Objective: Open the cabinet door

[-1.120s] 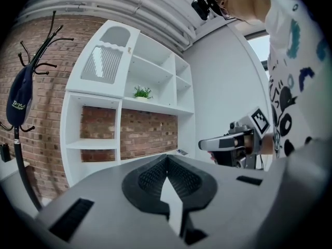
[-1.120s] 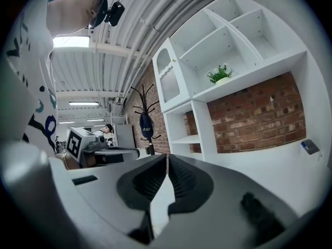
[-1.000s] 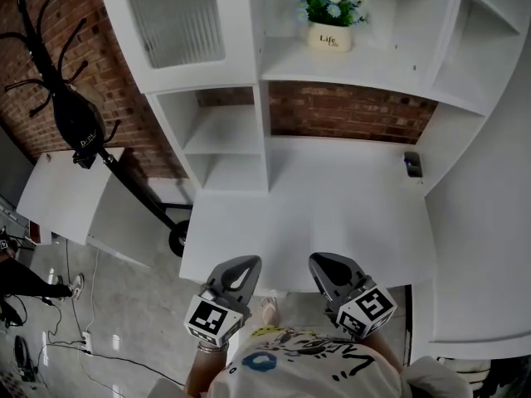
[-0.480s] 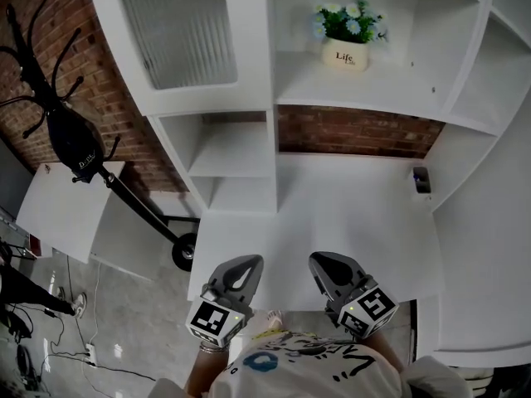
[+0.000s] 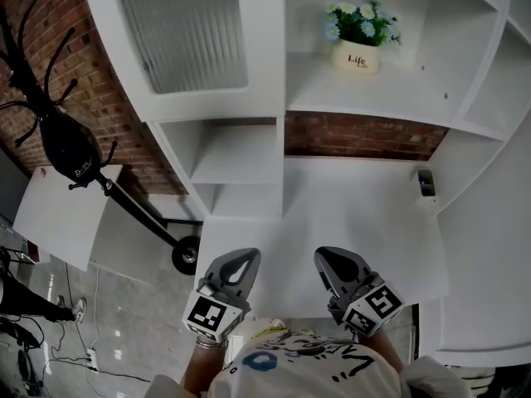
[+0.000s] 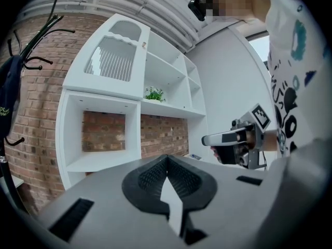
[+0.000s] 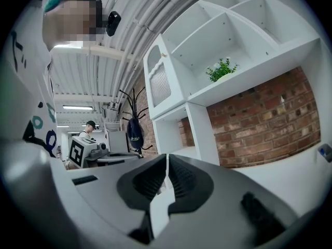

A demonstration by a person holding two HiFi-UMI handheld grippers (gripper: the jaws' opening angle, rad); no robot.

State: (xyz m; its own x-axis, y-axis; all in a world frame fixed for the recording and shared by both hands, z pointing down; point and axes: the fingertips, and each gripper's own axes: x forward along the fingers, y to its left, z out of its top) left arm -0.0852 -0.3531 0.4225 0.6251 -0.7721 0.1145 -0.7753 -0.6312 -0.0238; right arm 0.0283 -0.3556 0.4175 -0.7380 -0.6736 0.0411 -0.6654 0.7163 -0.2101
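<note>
at desk [image 5: 357, 214] front edge, left gripper [image 5: 243, 258] and right gripper [image 5: 329, 257] clenched empty; door [image 5: 187, 31] top-left untouched, opening not started.

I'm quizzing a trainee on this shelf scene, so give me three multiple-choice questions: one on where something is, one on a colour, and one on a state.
1. Where in the white shelving unit does the white pot with the green flowering plant stand?
A) on an open shelf right of the white cabinet door with the ribbed glass pane
B) behind that door
C) in the lowest bay at the left

2. What colour is the brick wall behind the shelving?
A) green
B) red-brown
C) yellow

3. How is the left gripper?
A) shut on the door
B) open wide
C) shut, with nothing between its jaws

Answers:
1 A, the pot sits in the open bay beside the door.
2 B, red-brown bricks show between the white shelves.
3 C, its pads meet with nothing between them.
</note>
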